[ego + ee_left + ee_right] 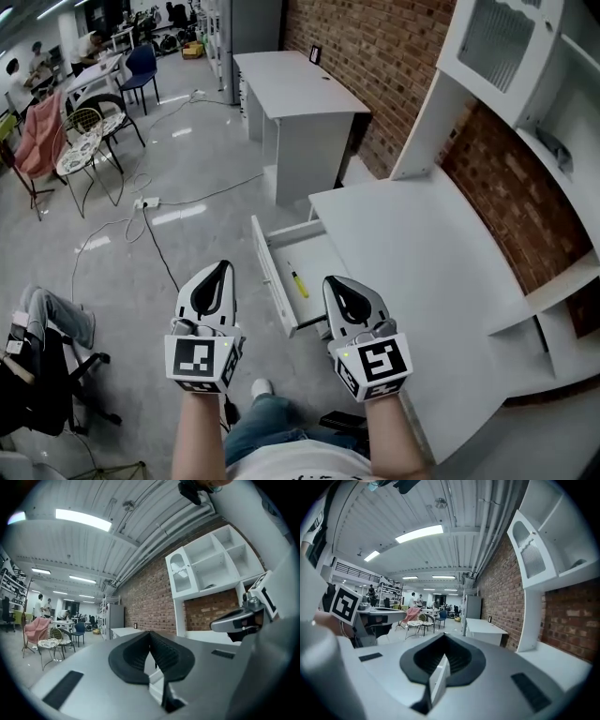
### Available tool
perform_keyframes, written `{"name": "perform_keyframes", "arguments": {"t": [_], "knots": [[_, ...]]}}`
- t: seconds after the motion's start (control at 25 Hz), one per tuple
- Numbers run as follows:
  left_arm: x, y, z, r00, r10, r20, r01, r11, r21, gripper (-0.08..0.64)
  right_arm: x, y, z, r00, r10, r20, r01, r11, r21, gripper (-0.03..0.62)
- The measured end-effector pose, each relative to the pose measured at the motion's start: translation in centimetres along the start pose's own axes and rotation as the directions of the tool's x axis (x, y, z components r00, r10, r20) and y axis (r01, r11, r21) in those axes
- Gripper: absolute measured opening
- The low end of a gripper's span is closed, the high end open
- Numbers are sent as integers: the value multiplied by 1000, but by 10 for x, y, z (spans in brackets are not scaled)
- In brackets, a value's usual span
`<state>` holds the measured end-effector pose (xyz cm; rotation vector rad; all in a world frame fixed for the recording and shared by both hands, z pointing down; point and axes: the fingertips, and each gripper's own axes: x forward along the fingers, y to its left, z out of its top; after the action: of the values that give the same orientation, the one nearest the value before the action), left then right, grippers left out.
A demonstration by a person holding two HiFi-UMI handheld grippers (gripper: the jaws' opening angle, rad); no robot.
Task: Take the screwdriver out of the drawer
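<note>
Both my grippers are empty with jaws closed: left gripper (217, 274) has its pads meeting at the tip (150, 635), and so does the right gripper (336, 284) (443, 638). Drawer (272, 277) under the white desk (412, 272) is pulled open. Yellow screwdriver (298, 283) lies inside on the drawer floor, between and just ahead of my two grippers, neither touching it.

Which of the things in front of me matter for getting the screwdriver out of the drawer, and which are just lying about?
For the job:
- yellow screwdriver, lying in the open drawer
- left gripper and right gripper, both shut and empty

Just lying about:
- white desk further back
- blue chair
- floor cable
- power strip
</note>
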<state>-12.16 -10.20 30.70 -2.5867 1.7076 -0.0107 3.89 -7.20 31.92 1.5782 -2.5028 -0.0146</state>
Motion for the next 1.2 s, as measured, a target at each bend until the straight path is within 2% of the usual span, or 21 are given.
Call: {"name": "perform_keyframes", "arguments": {"t": [0.16, 0.36, 0.52, 0.72, 0.88, 0.96, 1.08, 1.2], "knots": [[23, 35, -11, 1000, -17, -16, 17, 1000, -14, 14, 35, 4, -2, 999, -30, -32, 30, 1000, -8, 11], [38, 60, -30, 998, -32, -49, 31, 999, -29, 13, 64, 1, -24, 991, -74, -114, 74, 997, -3, 12], [57, 66, -48, 996, -55, -69, 51, 997, -59, 14, 87, -12, -47, 984, -80, -159, 90, 994, 56, 12], [87, 67, -73, 989, -84, -118, 74, 993, -87, 14, 121, -33, -94, 964, -37, -264, 77, 987, 140, 14], [114, 72, -95, 983, -82, -164, 65, 992, -104, 14, 151, -45, -139, 928, 28, -371, 39, 984, 173, 15], [127, 75, -107, 979, -80, -189, 59, 992, -113, 14, 166, -48, -164, 902, 68, -425, 17, 981, 193, 44], [148, 78, -127, 970, -77, -230, 50, 991, -123, 14, 189, -55, -207, 854, 110, -508, 5, 976, 219, 80], [165, 78, -149, 957, -81, -279, 46, 990, -132, 14, 208, -60, -254, 791, 149, -593, -2, 970, 242, 98]]}}
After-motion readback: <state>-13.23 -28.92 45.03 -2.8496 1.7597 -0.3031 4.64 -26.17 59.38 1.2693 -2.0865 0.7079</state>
